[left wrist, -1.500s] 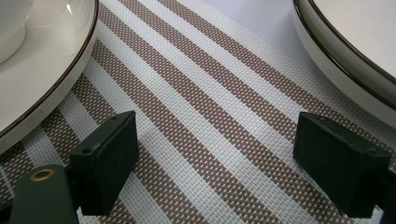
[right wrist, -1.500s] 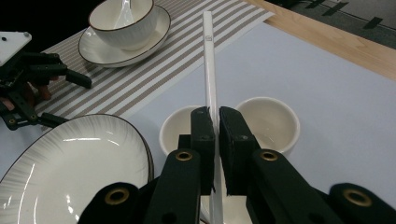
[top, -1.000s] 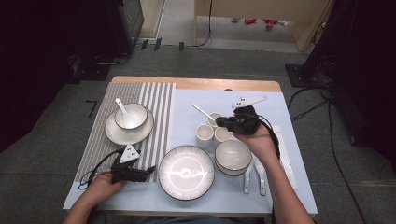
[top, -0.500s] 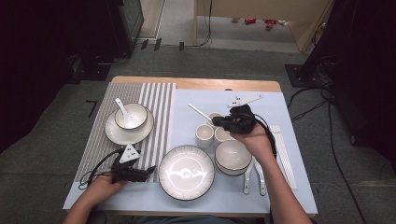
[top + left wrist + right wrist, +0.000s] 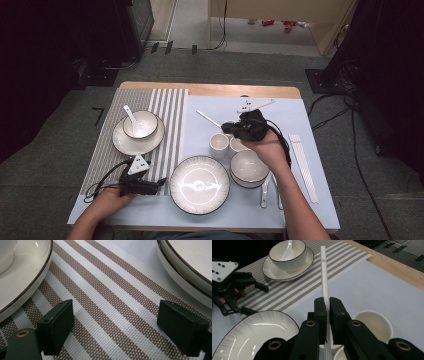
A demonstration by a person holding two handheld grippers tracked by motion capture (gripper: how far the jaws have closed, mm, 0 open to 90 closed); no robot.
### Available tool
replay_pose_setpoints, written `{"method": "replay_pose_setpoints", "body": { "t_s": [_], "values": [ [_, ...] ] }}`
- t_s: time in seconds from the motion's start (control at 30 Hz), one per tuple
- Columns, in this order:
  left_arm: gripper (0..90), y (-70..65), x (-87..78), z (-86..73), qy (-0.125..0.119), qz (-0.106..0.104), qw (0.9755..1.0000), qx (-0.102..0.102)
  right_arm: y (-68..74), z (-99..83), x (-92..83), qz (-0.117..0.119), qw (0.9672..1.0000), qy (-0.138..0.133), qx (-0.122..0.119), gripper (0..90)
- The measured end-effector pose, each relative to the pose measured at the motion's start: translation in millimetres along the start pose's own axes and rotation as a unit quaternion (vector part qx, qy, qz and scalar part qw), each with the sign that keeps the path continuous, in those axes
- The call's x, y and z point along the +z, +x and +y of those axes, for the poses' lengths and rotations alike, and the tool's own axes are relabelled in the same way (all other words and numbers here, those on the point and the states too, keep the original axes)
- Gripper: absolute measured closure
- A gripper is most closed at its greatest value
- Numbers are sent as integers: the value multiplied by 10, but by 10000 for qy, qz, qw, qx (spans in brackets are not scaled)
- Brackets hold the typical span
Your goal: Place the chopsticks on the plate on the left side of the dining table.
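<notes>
My right gripper [image 5: 326,302] is shut on a thin white chopstick [image 5: 323,272], which sticks out ahead of the jaws over the pale blue mat. From above, this gripper [image 5: 227,125] hovers just behind two small white cups [image 5: 218,145], and the chopstick [image 5: 207,118] points toward the back left. My left gripper [image 5: 160,183] rests low on the striped mat [image 5: 165,110], left of the large plate [image 5: 199,184]. Its jaws [image 5: 115,325] stand wide open with only mat between them.
A bowl with a spoon [image 5: 140,124] sits on a saucer at the left. A second bowl [image 5: 248,167] stands below the cups. More white chopsticks [image 5: 302,167] lie at the right, and white spoons [image 5: 265,190] near the front. The wooden table edge [image 5: 210,89] runs along the back.
My right gripper has shifted slightly to the left with the chopstick in it. The left gripper has stayed put.
</notes>
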State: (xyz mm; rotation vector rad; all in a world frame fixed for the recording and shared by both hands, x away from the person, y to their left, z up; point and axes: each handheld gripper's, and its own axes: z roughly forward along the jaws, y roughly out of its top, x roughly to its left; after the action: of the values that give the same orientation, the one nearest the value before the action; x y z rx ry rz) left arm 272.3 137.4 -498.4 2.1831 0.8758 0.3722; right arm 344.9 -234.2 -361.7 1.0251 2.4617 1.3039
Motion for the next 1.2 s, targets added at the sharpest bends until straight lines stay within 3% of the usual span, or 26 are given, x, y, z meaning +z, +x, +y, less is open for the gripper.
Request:
{"method": "replay_pose_setpoints", "body": {
  "t_s": [1.2],
  "values": [
    [146, -1, 0, 1, 3, 2, 10000, 2, 152, 138, 175, 129, 9998, 13, -171, 852]
  ]
}}
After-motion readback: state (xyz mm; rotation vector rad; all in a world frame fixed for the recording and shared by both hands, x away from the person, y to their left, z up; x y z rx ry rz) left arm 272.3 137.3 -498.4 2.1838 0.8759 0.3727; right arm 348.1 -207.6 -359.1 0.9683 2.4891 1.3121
